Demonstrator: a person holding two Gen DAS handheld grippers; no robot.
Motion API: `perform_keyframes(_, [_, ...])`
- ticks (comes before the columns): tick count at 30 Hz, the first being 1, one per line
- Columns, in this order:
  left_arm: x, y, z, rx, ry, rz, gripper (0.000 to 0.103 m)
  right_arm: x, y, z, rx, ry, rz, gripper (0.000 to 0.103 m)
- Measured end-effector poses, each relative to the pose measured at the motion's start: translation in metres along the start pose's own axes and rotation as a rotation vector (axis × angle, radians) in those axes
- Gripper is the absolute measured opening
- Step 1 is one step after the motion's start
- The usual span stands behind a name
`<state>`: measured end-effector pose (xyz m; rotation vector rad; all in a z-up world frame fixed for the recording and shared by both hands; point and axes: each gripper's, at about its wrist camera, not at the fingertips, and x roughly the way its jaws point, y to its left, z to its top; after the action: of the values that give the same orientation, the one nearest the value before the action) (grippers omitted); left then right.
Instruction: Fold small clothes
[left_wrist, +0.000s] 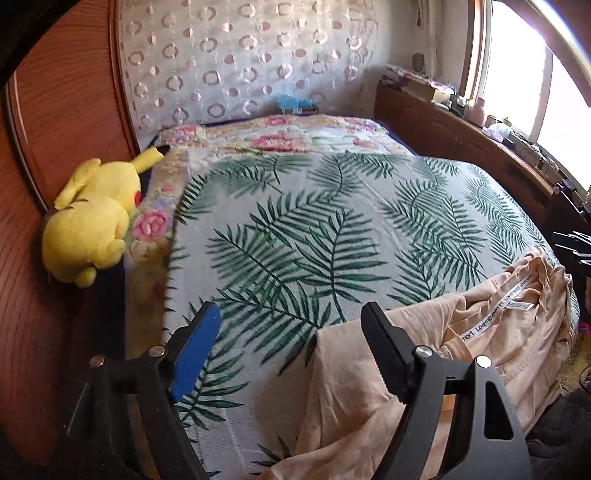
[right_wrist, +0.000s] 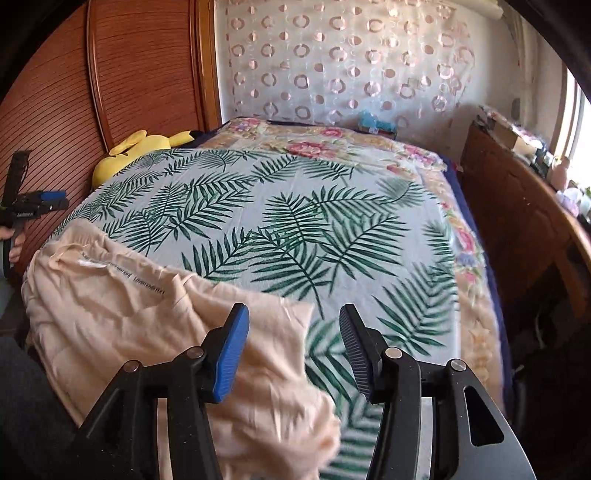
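The peach garment (left_wrist: 480, 354) is lying crumpled at the bed's (left_wrist: 295, 229) near edge, spreading sideways between both tools. The left hand-held gripper (left_wrist: 291, 332) is gaping wide, holding nothing, cloth to its right. The right hand-held gripper (right_wrist: 295, 332) is gaping too, empty, cloth under its left finger.

Both wrist views low at bed (left_wrist: 332, 221) foot, facing headboard wall (shared), near garment (right_wrist: 129, 314)

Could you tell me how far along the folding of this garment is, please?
Barely begun. Done: the peach garment lies on the palm-leaf sheet, though crumpled, with no neat fold visible. In hand: nothing; the left gripper and right gripper are open, jaws apart. Left: flattening and every fold.
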<state>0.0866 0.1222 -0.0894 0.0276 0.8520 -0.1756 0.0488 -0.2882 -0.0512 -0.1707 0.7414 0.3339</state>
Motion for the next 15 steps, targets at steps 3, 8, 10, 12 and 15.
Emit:
perform_keyframes(3, [0.004,-0.006,-0.004,0.02,0.03,-0.026,0.079,0.017,-0.001,0.007,0.003,0.025,0.018,0.053])
perform_keyframes(8, [0.012,-0.012,-0.011,0.027,0.067,-0.056,0.067,0.033,-0.008,0.011,0.012,0.056,0.022,0.053])
perform_keyframes(10, [0.017,-0.013,-0.014,0.021,0.089,-0.083,0.061,0.035,-0.01,0.011,0.019,0.069,0.025,0.057])
perform_keyframes(12, [0.021,-0.014,-0.017,0.008,0.107,-0.11,0.055,0.036,-0.013,0.012,0.032,0.079,0.029,0.058])
perform_keyframes(15, [0.027,-0.015,-0.022,-0.005,0.133,-0.123,0.048,0.04,-0.014,0.014,0.044,0.085,0.036,0.059])
